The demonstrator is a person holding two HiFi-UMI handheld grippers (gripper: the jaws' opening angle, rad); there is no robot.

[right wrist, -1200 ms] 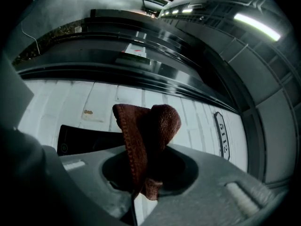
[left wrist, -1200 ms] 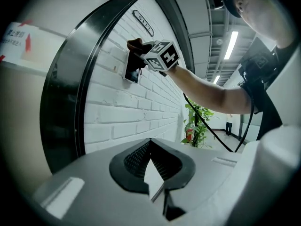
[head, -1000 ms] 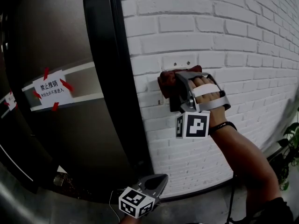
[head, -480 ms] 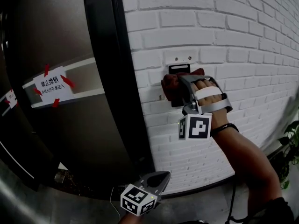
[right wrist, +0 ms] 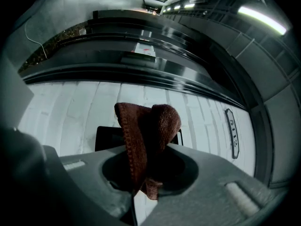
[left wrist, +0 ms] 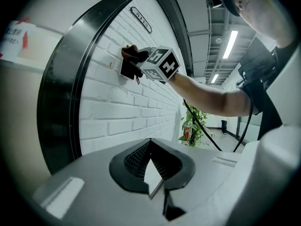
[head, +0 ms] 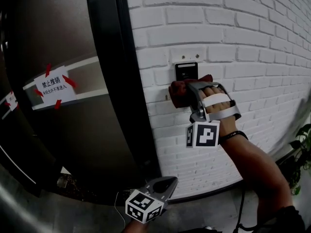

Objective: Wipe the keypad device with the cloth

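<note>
A black keypad device is mounted on the white brick wall. My right gripper is shut on a dark red cloth and presses it against the device's lower half, leaving the top uncovered. In the right gripper view the cloth bulges out of the jaws, with the keypad device behind it. The left gripper view shows the keypad device and the cloth from below. My left gripper hangs low, away from the wall, shut and holding nothing.
A dark curved door frame borders the wall on the left, next to a door bearing a taped white paper notice. A potted plant stands at the lower right. Cables trail beside the arm. A small oval plate is fixed to the wall.
My right gripper has slid the cloth down over the keypad device, and the device's top part, hidden a second ago, now shows. The left gripper has barely moved.
</note>
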